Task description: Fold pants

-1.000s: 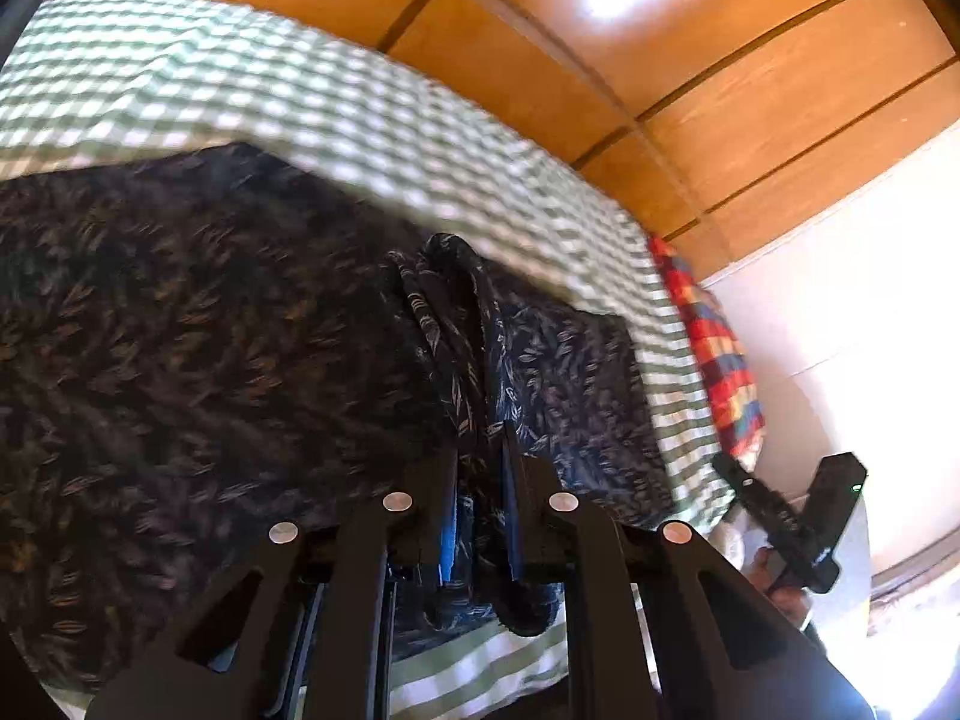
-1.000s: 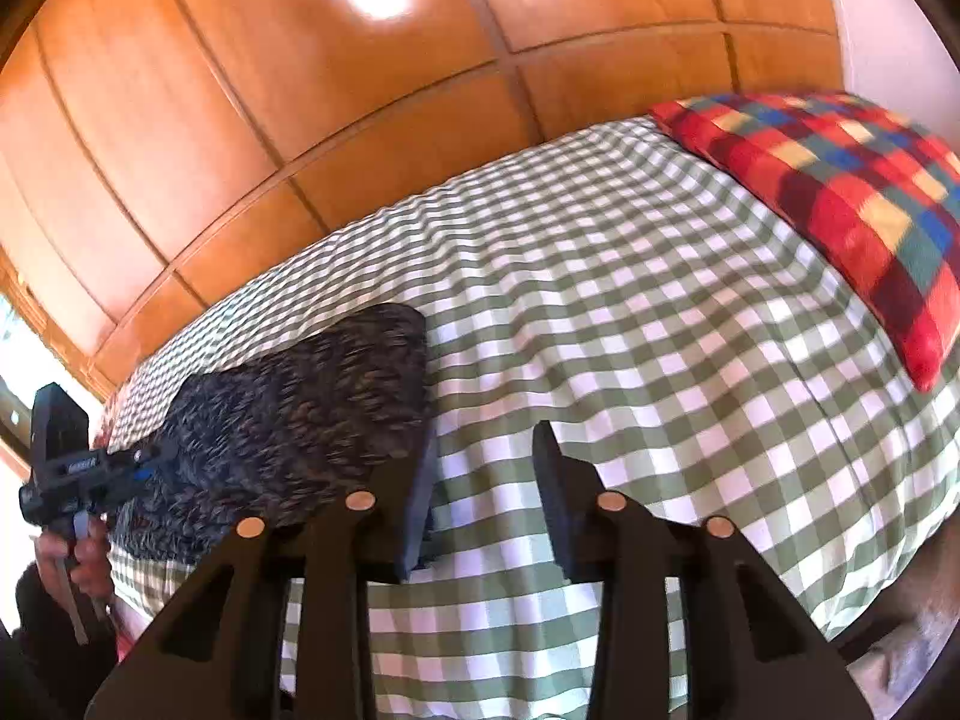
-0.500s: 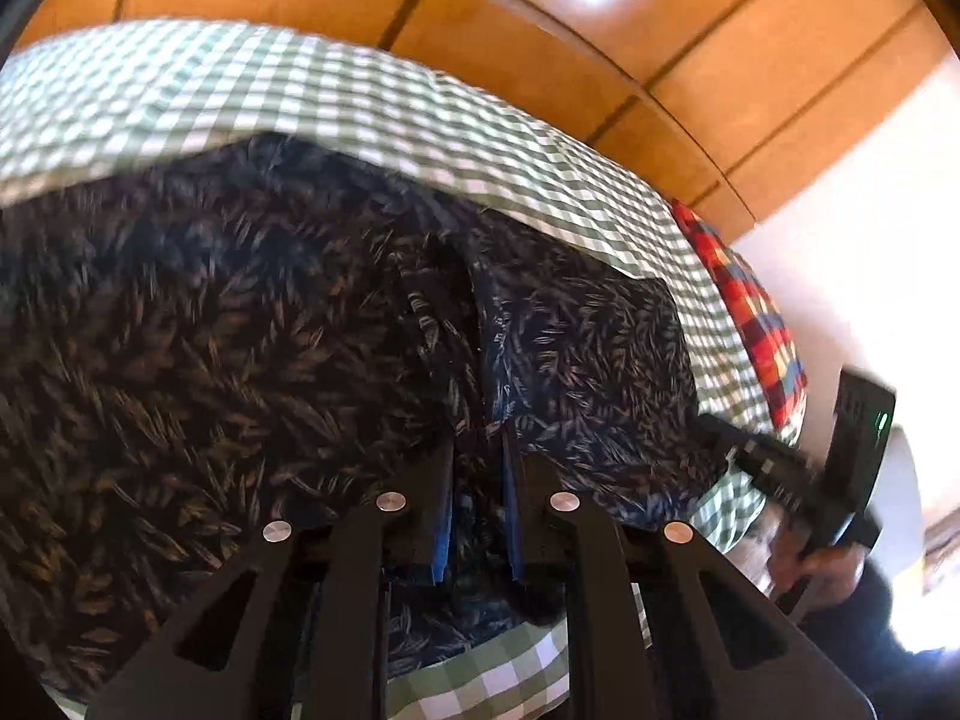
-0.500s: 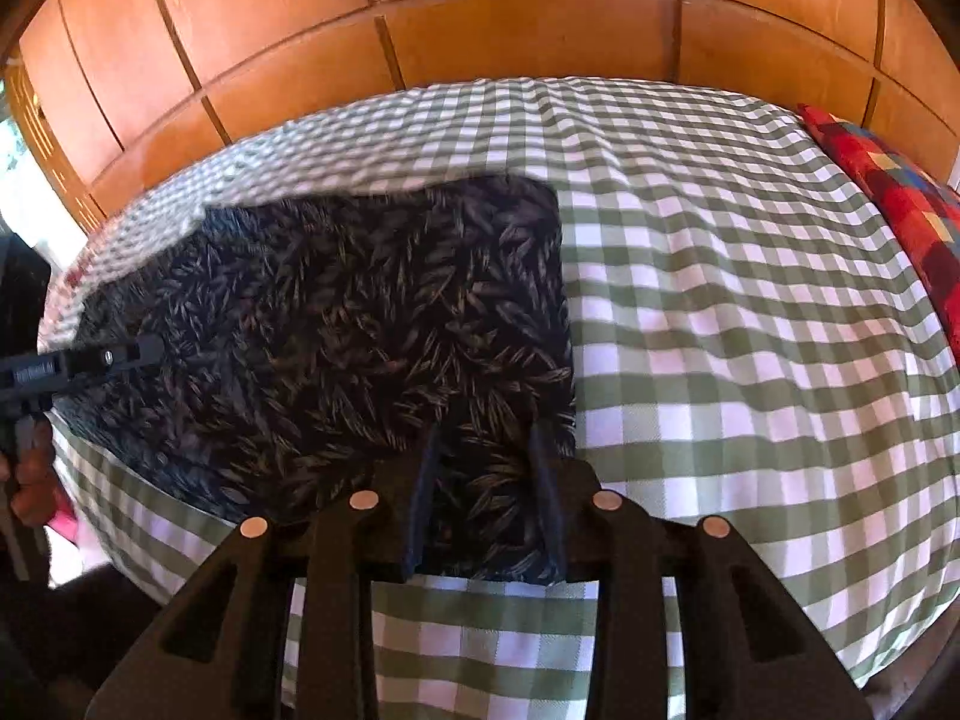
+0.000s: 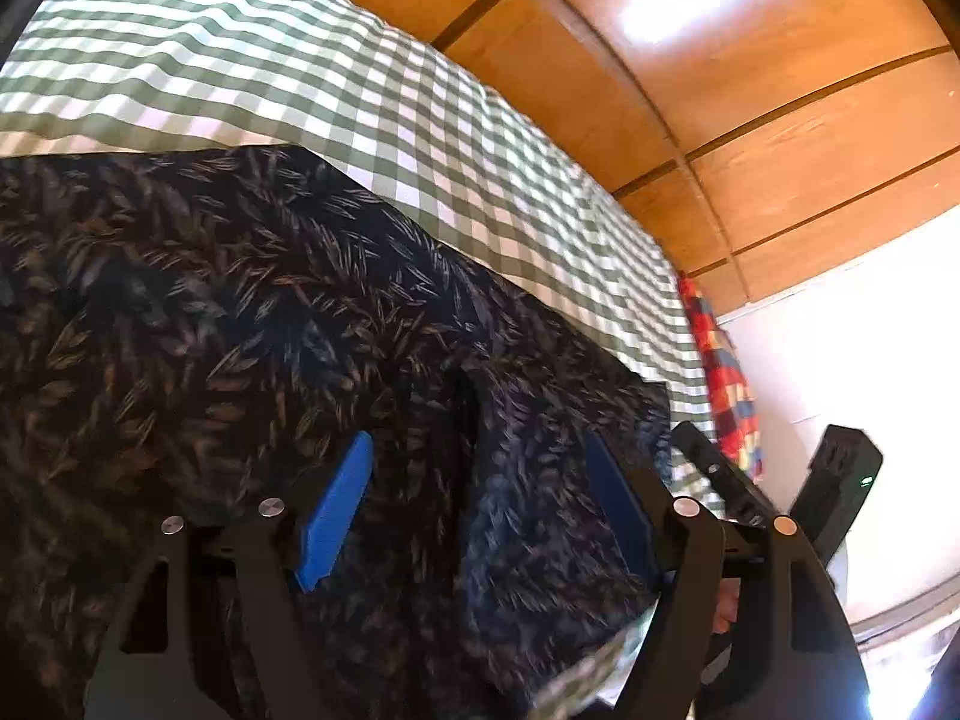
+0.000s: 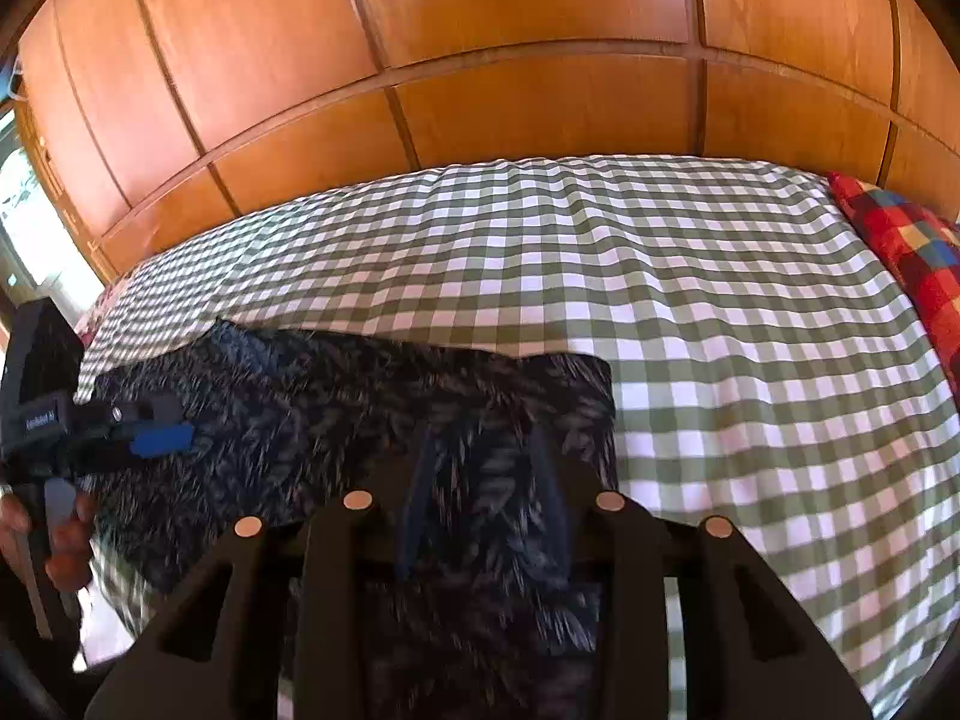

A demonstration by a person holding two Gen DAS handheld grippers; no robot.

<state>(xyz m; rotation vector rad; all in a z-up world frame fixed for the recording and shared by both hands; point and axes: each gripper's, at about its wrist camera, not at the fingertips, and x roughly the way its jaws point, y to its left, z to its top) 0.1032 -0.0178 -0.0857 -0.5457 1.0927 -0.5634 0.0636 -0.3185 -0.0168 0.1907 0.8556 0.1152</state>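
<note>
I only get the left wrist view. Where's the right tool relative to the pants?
Observer: The right tool is over the pants, close to their right edge.
Operator: Is it gripping them?
Observer: It doesn't look so. Its jaws stand partly apart, cloth shows in the gap, and the pads don't seem to press on it.
Operator: What lies right of that edge?
Observer: Only checked sheet, then a plaid pillow at the far right.
</note>
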